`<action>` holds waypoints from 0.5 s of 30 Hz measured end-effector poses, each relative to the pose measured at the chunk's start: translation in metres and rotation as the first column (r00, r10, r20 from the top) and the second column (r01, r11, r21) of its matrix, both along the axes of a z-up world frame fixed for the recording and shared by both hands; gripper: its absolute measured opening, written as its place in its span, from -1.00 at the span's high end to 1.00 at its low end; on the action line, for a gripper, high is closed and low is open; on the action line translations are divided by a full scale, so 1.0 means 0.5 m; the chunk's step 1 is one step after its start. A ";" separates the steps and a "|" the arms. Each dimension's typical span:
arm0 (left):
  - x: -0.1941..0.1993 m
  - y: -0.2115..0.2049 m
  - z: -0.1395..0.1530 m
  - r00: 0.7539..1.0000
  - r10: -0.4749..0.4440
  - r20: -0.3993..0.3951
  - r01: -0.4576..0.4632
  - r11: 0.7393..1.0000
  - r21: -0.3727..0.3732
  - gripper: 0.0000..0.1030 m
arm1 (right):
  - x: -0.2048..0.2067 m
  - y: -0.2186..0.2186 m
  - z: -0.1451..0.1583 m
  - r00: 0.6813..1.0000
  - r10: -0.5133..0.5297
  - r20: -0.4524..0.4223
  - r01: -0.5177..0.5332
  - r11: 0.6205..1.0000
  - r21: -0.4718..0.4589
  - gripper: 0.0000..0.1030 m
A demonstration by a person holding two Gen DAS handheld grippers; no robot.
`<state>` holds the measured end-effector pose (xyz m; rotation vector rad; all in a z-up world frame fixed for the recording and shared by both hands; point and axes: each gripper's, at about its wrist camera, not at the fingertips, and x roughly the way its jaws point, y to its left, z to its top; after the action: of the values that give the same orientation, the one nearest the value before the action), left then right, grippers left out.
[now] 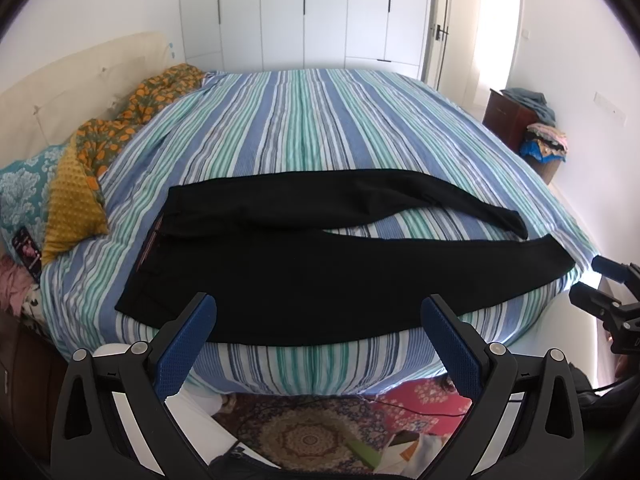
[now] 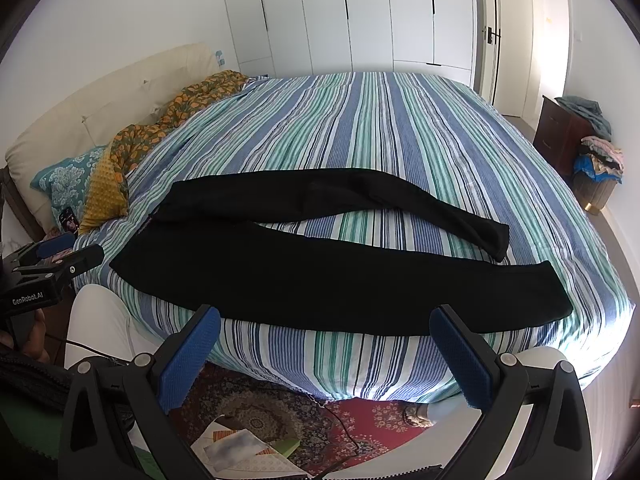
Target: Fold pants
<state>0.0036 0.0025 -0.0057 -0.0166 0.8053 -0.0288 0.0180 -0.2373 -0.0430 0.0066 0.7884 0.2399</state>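
Left gripper (image 1: 318,334) and right gripper (image 2: 325,344): jaws spread wide, empty, held off the near bed edge. Black pants (image 2: 320,264) flat on striped bedspread (image 2: 400,128), waistband left, legs splayed right. Recommended: pinch far leg at cuff (image 2: 498,240) and near the crotch, lay over near leg, align seams. Legible on left gripper body: "GenRobot.AI" (image 2: 28,301).
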 end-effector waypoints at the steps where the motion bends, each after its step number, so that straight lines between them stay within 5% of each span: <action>1: 0.000 0.000 0.000 1.000 0.000 0.000 0.000 1.000 0.000 -0.99 | 0.000 0.000 0.000 1.000 0.000 0.000 0.000 1.000 0.000 -1.00; 15: 0.000 0.000 0.001 1.000 0.000 0.001 0.000 1.000 0.000 -0.99 | 0.001 0.000 -0.003 1.000 0.000 -0.002 0.000 1.000 0.000 -1.00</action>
<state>0.0037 0.0026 -0.0053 -0.0163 0.8040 -0.0285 0.0185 -0.2375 -0.0446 0.0068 0.7900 0.2402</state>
